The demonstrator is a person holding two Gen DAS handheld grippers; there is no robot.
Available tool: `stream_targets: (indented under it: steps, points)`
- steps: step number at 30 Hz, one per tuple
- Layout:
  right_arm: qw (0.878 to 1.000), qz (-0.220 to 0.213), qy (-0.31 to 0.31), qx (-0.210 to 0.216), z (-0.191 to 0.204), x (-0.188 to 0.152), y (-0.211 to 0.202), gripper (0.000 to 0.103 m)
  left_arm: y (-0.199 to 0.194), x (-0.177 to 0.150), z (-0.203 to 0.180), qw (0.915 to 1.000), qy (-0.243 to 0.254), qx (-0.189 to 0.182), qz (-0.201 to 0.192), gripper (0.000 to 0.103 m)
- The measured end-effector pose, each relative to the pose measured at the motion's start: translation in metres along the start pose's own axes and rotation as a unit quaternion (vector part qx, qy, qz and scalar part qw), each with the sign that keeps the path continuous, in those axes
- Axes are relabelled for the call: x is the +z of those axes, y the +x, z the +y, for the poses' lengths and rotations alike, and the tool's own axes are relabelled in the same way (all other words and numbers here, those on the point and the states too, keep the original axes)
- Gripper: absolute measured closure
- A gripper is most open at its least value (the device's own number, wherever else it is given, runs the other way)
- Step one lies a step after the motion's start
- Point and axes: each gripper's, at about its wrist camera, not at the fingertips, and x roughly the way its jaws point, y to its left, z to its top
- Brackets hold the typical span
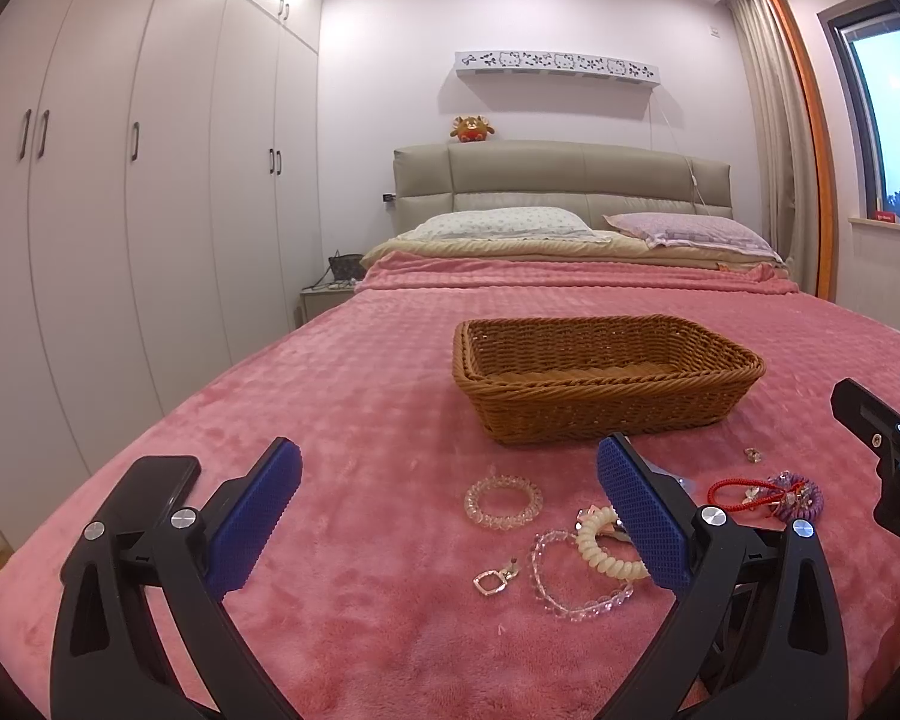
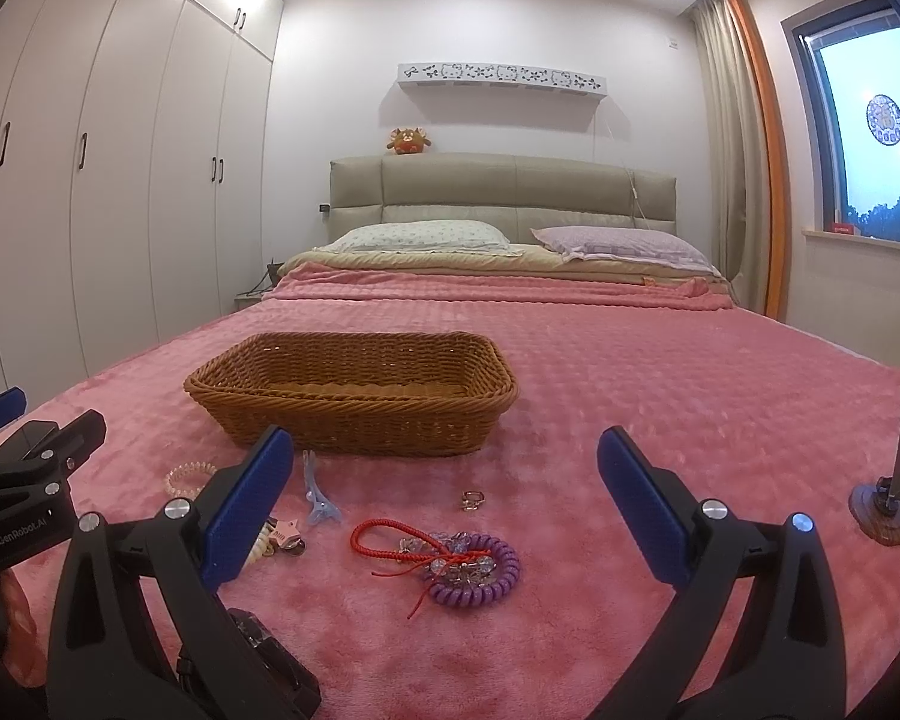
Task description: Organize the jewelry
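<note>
An empty brown wicker basket (image 1: 606,384) (image 2: 354,396) sits on the pink blanket. In front of it lie jewelry pieces. In the left wrist view: a clear coil bracelet (image 1: 503,502), a clear bead bracelet (image 1: 570,576), a cream coil band (image 1: 600,546), a small silver charm (image 1: 497,579), a red cord (image 1: 744,489), a purple coil band (image 1: 801,498). In the right wrist view: the red cord (image 2: 390,537), the purple coil band (image 2: 474,570), a blue hair clip (image 2: 318,492), a small ring (image 2: 471,501). My left gripper (image 1: 450,516) is open above the clear bracelets. My right gripper (image 2: 444,516) is open above the red cord.
The bed's pink blanket (image 1: 360,420) stretches back to two pillows (image 1: 510,222) and a padded headboard. White wardrobes (image 1: 120,180) line the left. A small stand on a wooden base (image 2: 888,504) sits at the right. A dark phone (image 1: 156,480) lies at the left.
</note>
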Motion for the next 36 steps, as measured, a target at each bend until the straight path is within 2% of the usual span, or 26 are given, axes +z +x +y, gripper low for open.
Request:
stream_targets:
  steps: [19,23,24,26,27,29,31,32,33,35,36]
  points:
    - [1.0,0.0,-0.008,0.0,0.003,-0.002,-0.001,0.007,0.0,-0.003,0.006,1.0,-0.005,-0.002,0.001,0.007]
    - [1.0,0.01,-0.011,-0.004,0.004,-0.002,0.0,0.017,0.004,-0.002,0.017,0.9988,-0.032,-0.033,0.018,0.008]
    - [1.0,0.015,-0.011,-0.004,0.004,-0.001,0.001,0.023,0.004,0.0,0.023,0.9978,-0.04,-0.046,0.024,0.008]
    - [0.999,0.036,-0.012,0.001,0.002,-0.001,0.001,0.029,0.005,0.001,0.034,0.9961,-0.039,-0.068,0.039,0.013]
    - [0.999,0.046,-0.011,0.002,0.002,-0.001,0.0,0.029,0.004,0.003,0.04,0.9955,-0.037,-0.073,0.048,0.018]
    - [0.997,0.076,-0.012,0.009,0.001,-0.004,-0.004,0.029,0.003,0.004,0.052,0.9922,-0.045,-0.091,0.072,0.02]
    - [0.994,0.105,-0.005,0.028,-0.001,-0.007,-0.006,0.029,0.006,0.005,0.066,0.983,-0.066,-0.117,0.125,0.024]
    - [0.992,0.121,0.0,0.036,-0.003,-0.008,-0.007,0.029,0.009,0.005,0.074,0.9753,-0.077,-0.129,0.162,0.026]
    - [0.989,0.139,0.005,0.044,-0.004,-0.011,-0.008,0.029,0.011,0.003,0.08,0.9691,-0.088,-0.142,0.181,0.032]
    - [0.982,0.177,0.013,0.07,-0.003,-0.017,-0.008,0.034,0.015,-0.002,0.079,0.9688,-0.077,-0.151,0.181,0.047]
    - [0.979,0.19,0.017,0.079,-0.003,-0.02,-0.008,0.038,0.018,-0.005,0.078,0.9645,-0.077,-0.158,0.197,0.055]
